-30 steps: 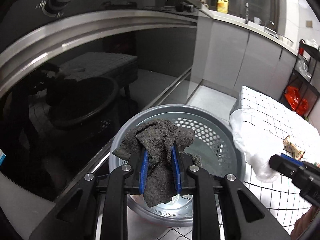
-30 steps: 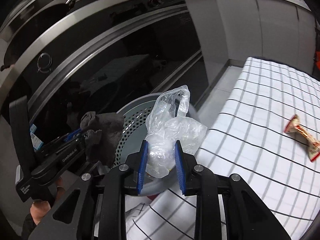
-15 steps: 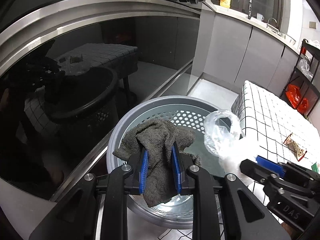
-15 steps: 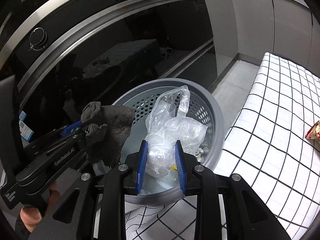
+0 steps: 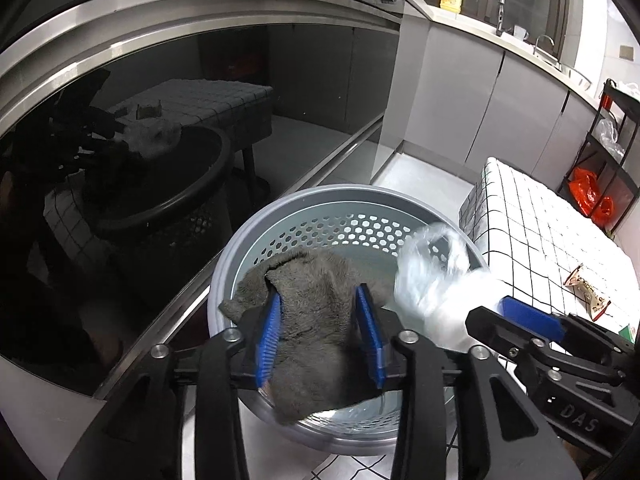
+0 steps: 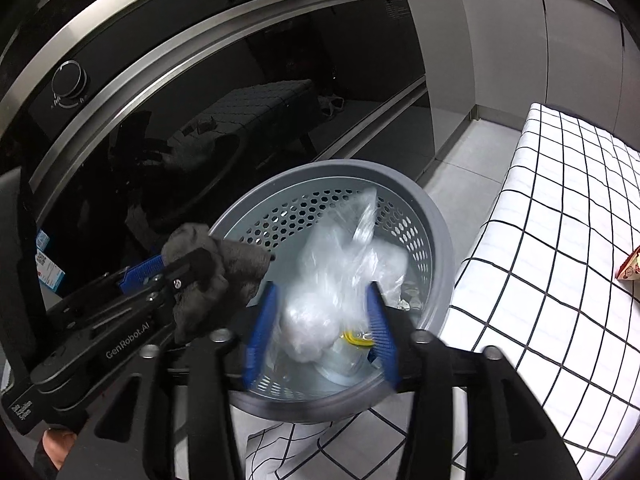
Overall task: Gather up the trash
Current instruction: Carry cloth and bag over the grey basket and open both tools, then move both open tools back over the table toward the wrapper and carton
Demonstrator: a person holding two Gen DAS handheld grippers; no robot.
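A grey perforated bin stands on the floor below both grippers. My left gripper has opened wide; a dark grey cloth still hangs between its blue pads over the bin. My right gripper has also opened wide; a clear plastic bag, blurred, sits loose between its pads above the bin. A wrapper lies on the checked cloth.
A dark glass oven front is right behind the bin. A table with a white checked cloth stands to the right. Grey cabinets and a rack with red bags are at the back.
Both grippers moved over the bin and spread their jaws wider. The plastic bag and the cloth are no longer pinched tight; the bag is blurred with motion.
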